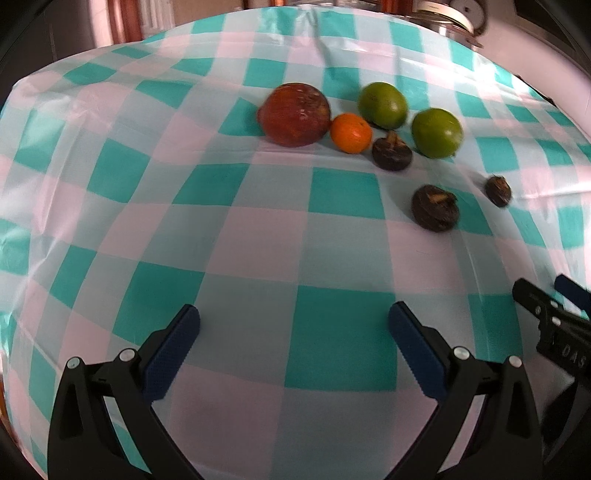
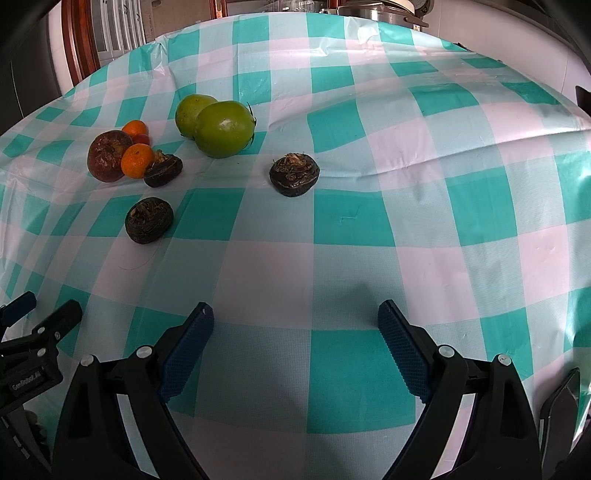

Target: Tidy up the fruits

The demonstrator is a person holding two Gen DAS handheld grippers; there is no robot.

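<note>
On the teal-and-white checked tablecloth [image 1: 258, 240] lie a big dark-red fruit [image 1: 294, 114], an orange tangerine [image 1: 351, 133], two green fruits [image 1: 383, 104] [image 1: 437, 133] and three dark brown water chestnuts [image 1: 391, 152] [image 1: 436, 208] [image 1: 498, 191]. The right wrist view shows the red fruit [image 2: 109, 156], two tangerines [image 2: 137, 160] [image 2: 135, 128], a small red fruit [image 2: 141, 139], the green fruits [image 2: 225, 129] and the chestnuts [image 2: 294, 174] [image 2: 149, 220] [image 2: 163, 170]. My left gripper [image 1: 293, 321] and right gripper [image 2: 295, 317] are open, empty, low over the cloth, well short of the fruit.
The right gripper's body [image 1: 554, 325] shows at the right edge of the left wrist view; the left gripper's body [image 2: 33, 347] shows at the left of the right wrist view. Metal pots [image 2: 384, 11] stand beyond the table's far edge. A dark flat object [image 2: 561, 402] lies at the lower right.
</note>
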